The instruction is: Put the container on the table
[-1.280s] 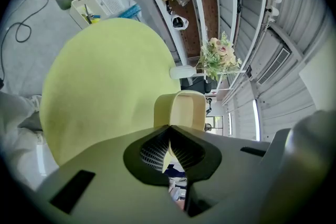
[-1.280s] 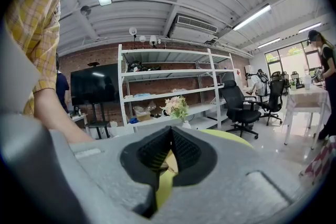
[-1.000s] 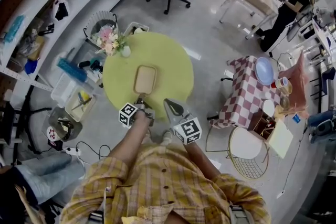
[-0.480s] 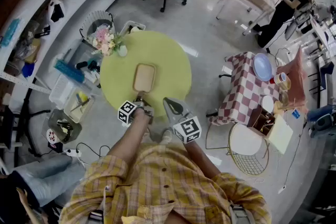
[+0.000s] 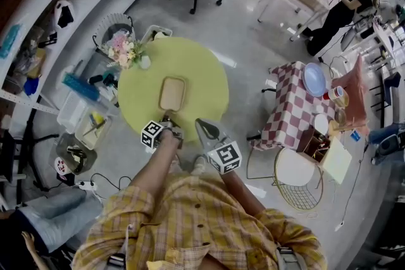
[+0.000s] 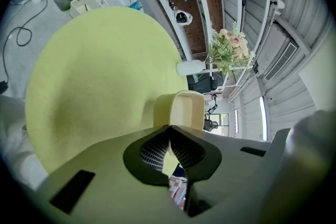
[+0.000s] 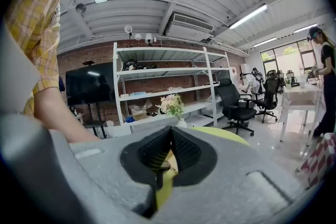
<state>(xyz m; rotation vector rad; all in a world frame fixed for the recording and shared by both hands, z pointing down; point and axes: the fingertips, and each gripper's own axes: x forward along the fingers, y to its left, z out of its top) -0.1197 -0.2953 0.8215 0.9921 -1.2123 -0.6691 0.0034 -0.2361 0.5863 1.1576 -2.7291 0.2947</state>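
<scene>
Jaws of the left gripper (image 6: 169, 128) were pinched on the near rim of the beige container (image 6: 182, 108). It lay flat at mid-frame on the round yellow-green desk (image 6: 94, 76), apparently already placed. The right gripper (image 7: 170, 131) hung spare beside it, jaws pressed together on nothing.

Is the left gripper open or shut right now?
Shut: the left gripper pinches the beige container by its near rim between its jaws.
</scene>
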